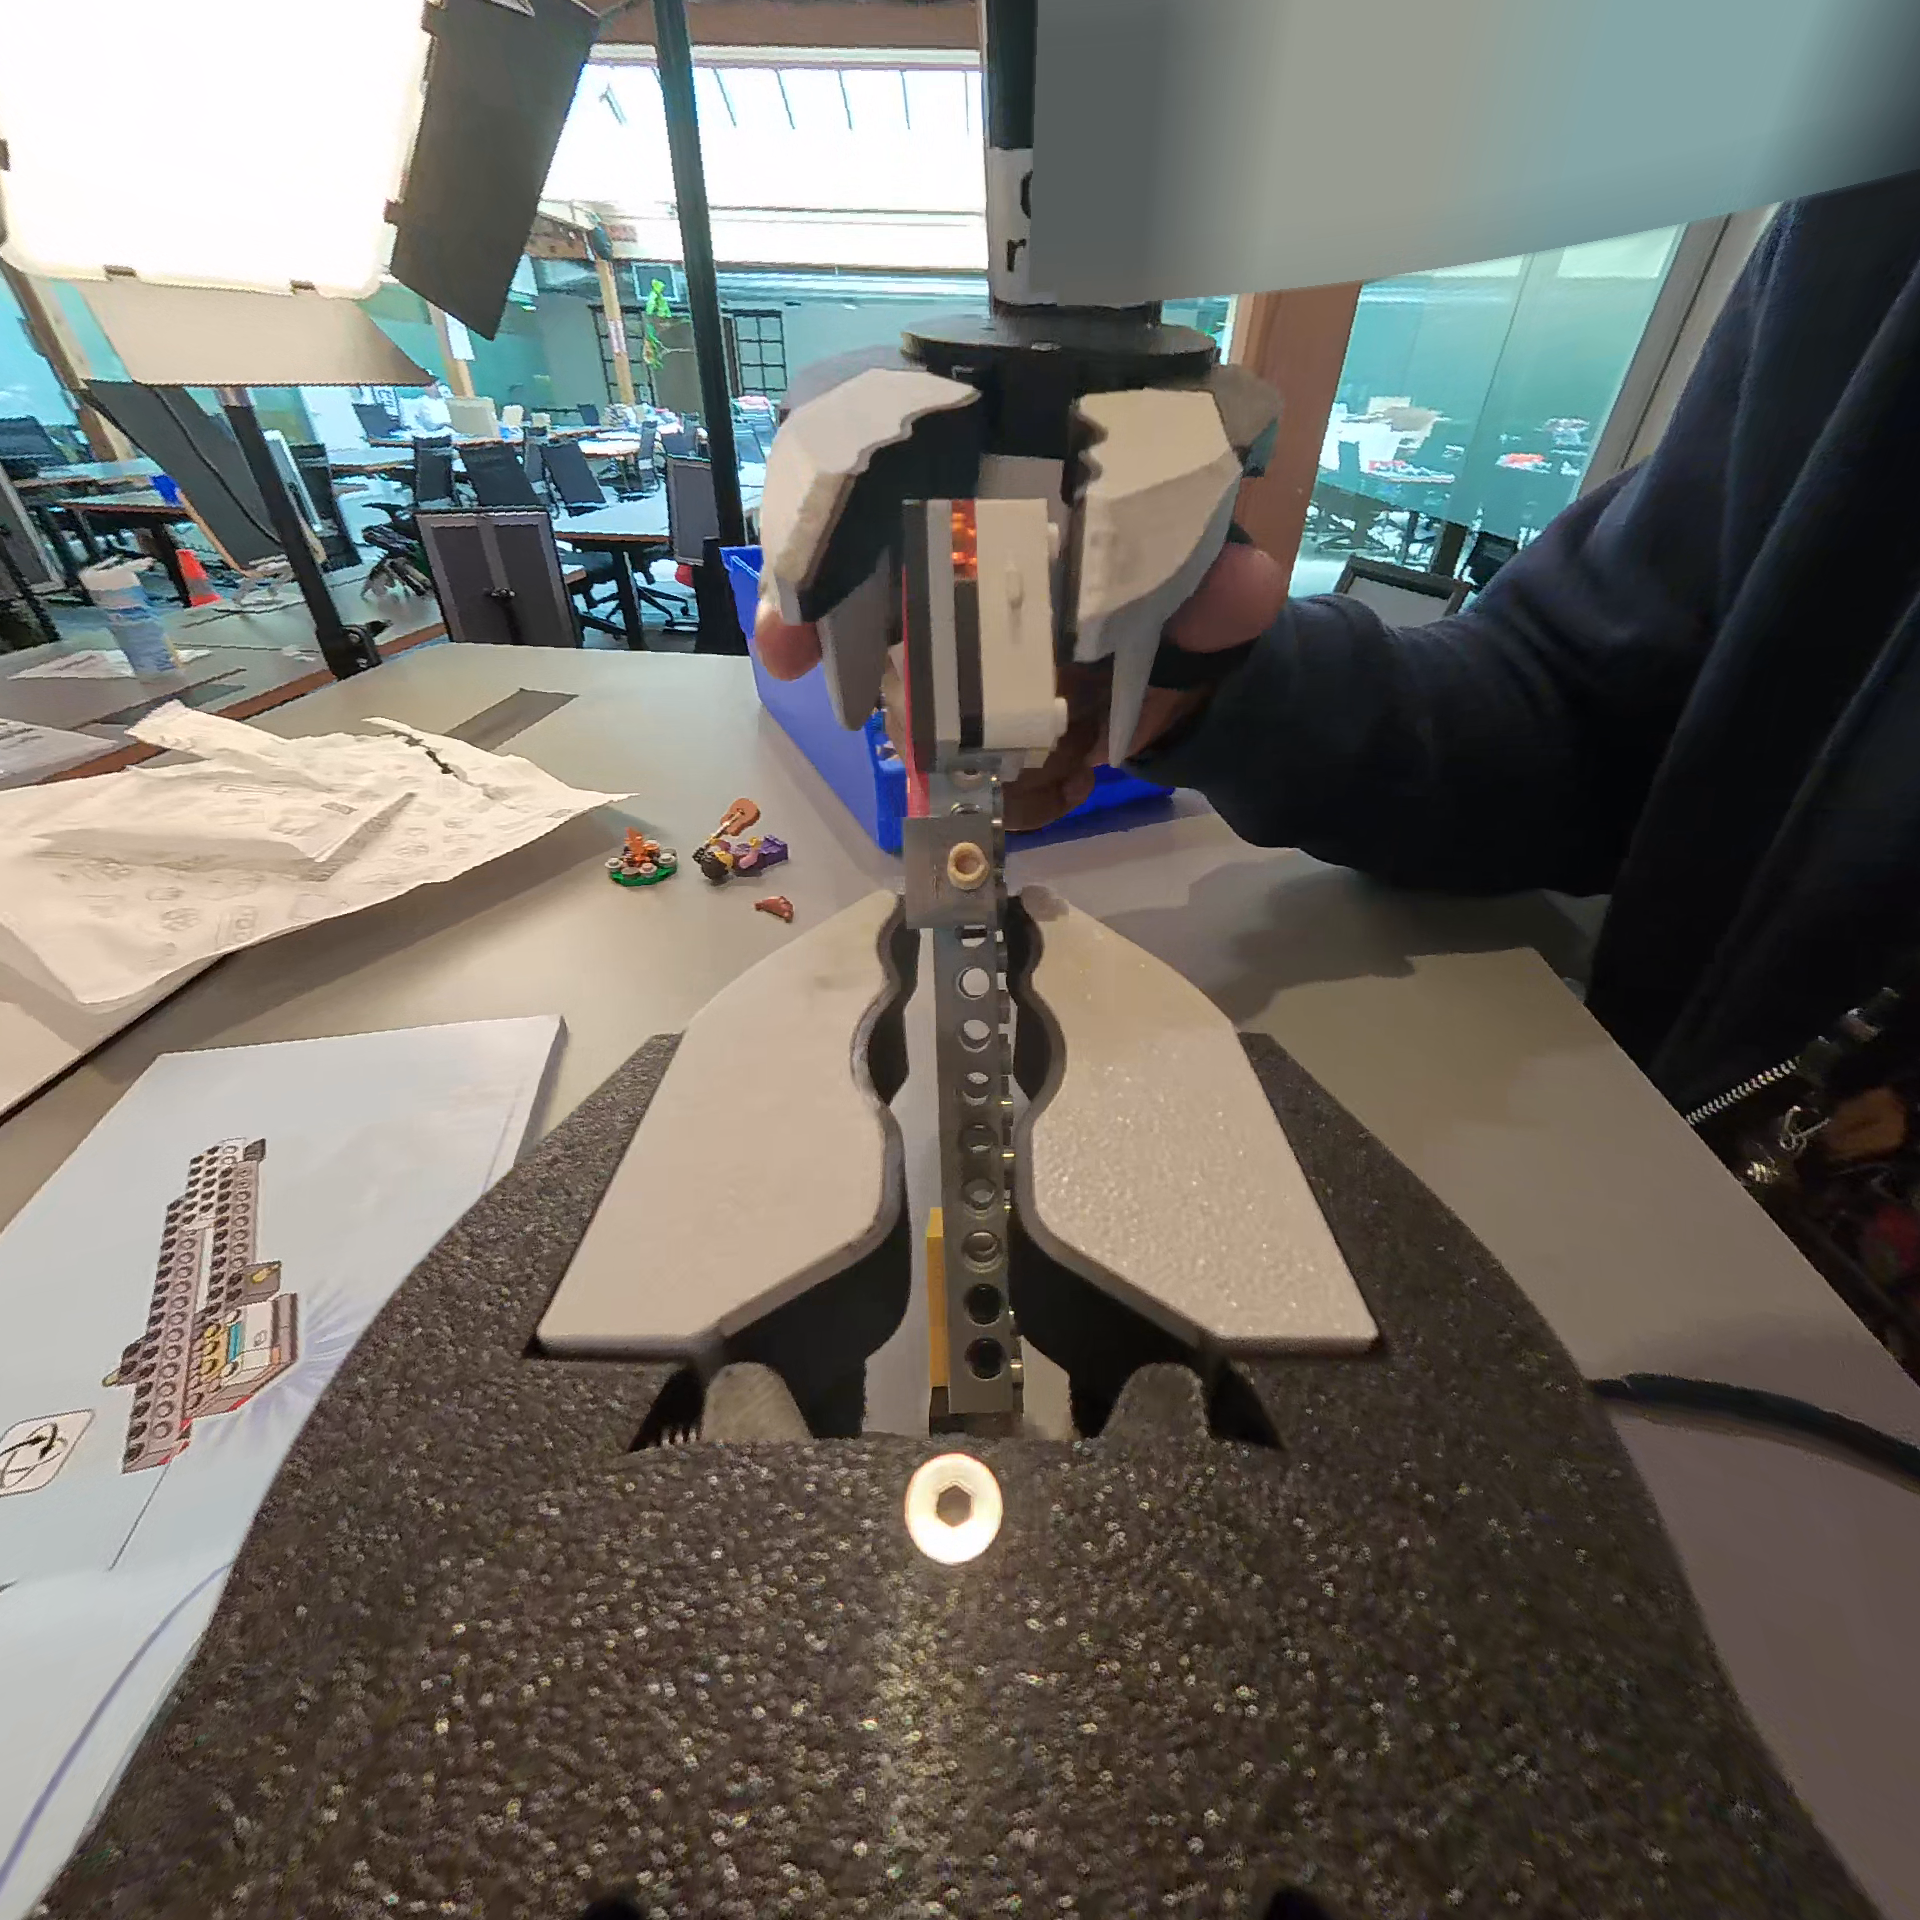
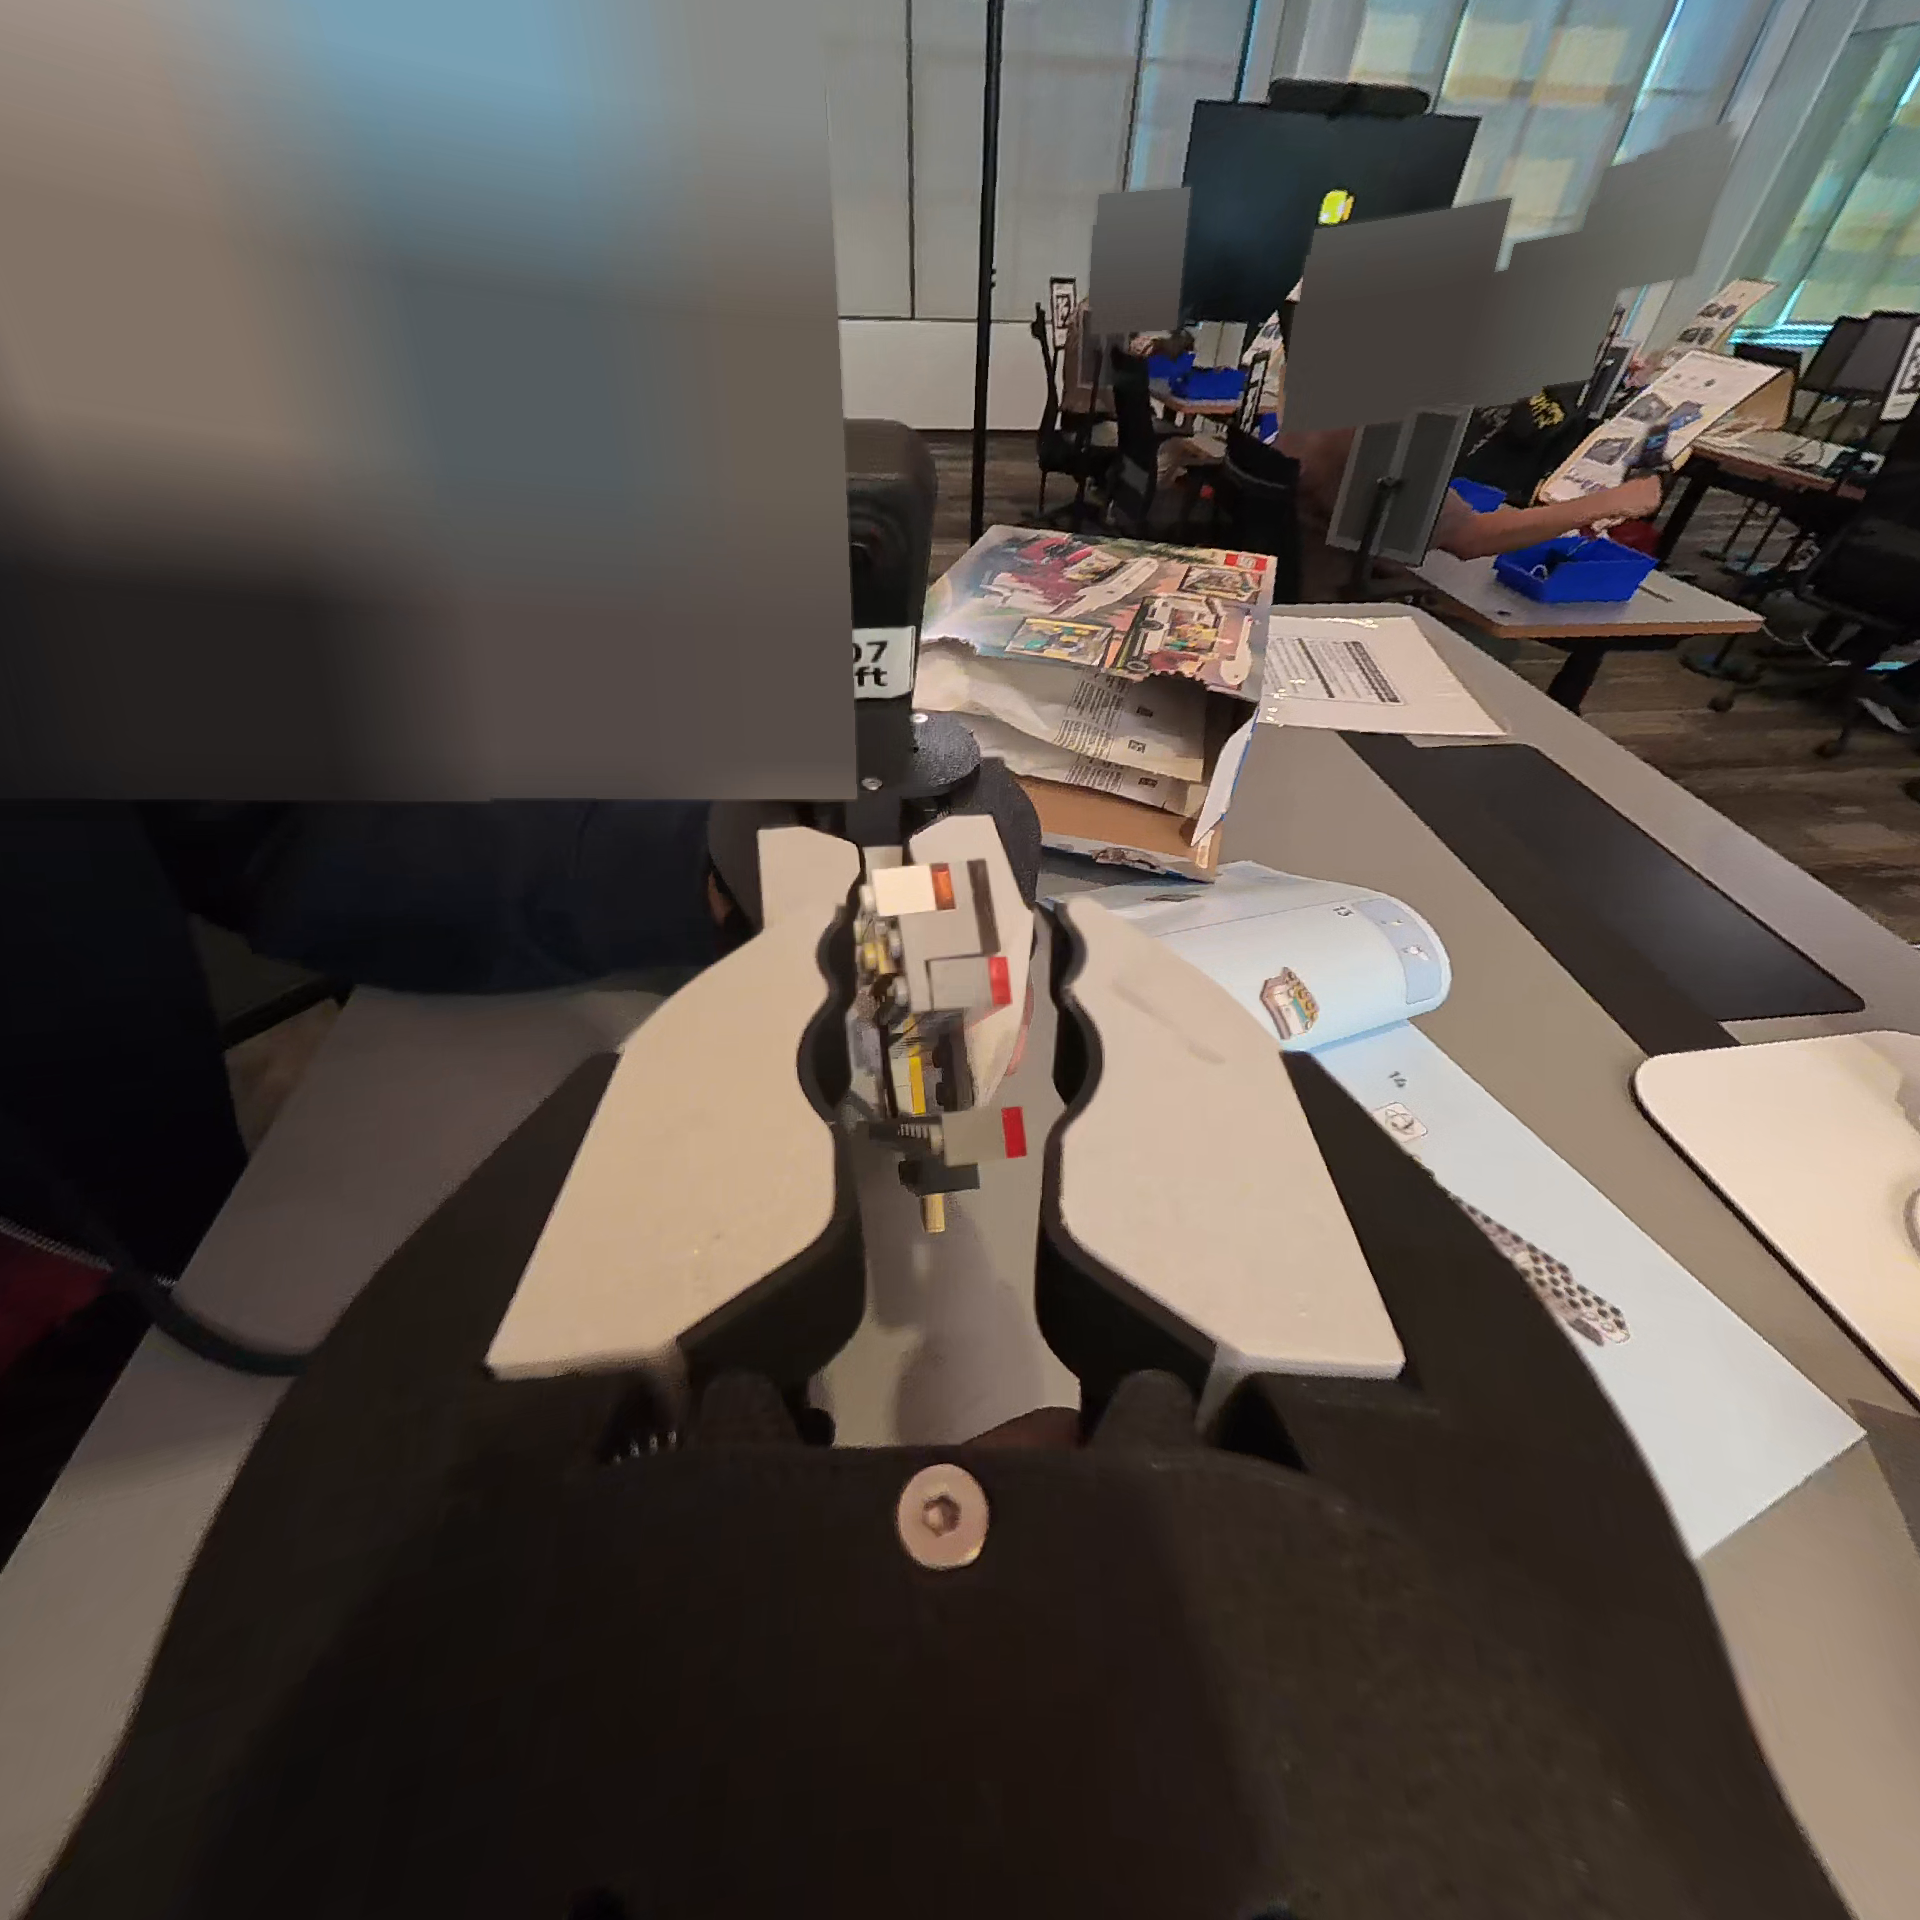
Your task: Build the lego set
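left fingers [image 1: 961, 914] clamp the grey brick build [image 1: 971, 1091] along its holed beam; right fingers [image 2: 945, 935] open around its 12 o'clock end. light, rigid, snaps apart, so grip the beam.

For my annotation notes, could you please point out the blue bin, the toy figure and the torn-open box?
blue bin [image 1: 800, 665], left wrist view, its outer side wall.
toy figure [image 1: 743, 854], left wrist view, its purple body.
torn-open box [image 2: 1101, 603], right wrist view, its printed top flap.

Grey-fingered black tool [image 1: 961, 914], silver screw [image 1: 953, 1507], navy sleeve [image 1: 1455, 707]
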`<move>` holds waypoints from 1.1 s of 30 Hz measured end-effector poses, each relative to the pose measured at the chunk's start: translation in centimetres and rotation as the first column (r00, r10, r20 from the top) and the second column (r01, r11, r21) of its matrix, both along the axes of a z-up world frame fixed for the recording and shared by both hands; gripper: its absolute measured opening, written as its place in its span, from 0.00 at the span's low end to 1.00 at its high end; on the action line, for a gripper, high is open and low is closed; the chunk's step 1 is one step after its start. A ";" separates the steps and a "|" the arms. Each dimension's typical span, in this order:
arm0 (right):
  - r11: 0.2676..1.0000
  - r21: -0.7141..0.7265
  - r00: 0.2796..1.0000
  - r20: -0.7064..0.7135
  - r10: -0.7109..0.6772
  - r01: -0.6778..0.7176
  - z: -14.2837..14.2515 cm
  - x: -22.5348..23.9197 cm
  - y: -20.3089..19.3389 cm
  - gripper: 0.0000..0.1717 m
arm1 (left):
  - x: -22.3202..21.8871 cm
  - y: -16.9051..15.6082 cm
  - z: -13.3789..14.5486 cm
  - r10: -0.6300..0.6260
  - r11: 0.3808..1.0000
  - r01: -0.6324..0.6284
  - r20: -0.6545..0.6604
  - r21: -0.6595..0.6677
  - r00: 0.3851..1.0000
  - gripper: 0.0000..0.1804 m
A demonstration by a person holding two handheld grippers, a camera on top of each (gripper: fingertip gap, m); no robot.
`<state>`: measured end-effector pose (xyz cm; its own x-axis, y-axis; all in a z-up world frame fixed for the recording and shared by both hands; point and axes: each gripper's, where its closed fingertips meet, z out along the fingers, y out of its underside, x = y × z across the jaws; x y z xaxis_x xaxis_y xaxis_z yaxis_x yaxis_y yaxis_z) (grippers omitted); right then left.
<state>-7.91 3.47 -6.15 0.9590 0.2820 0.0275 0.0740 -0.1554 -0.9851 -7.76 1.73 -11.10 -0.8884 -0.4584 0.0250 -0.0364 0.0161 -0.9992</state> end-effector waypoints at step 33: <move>0.998 -0.060 0.999 0.033 0.026 -0.024 -0.6 -0.6 -0.7 0.19 | -0.5 0.1 0.4 -0.028 0.999 0.028 0.027 -0.018 0.999 0.08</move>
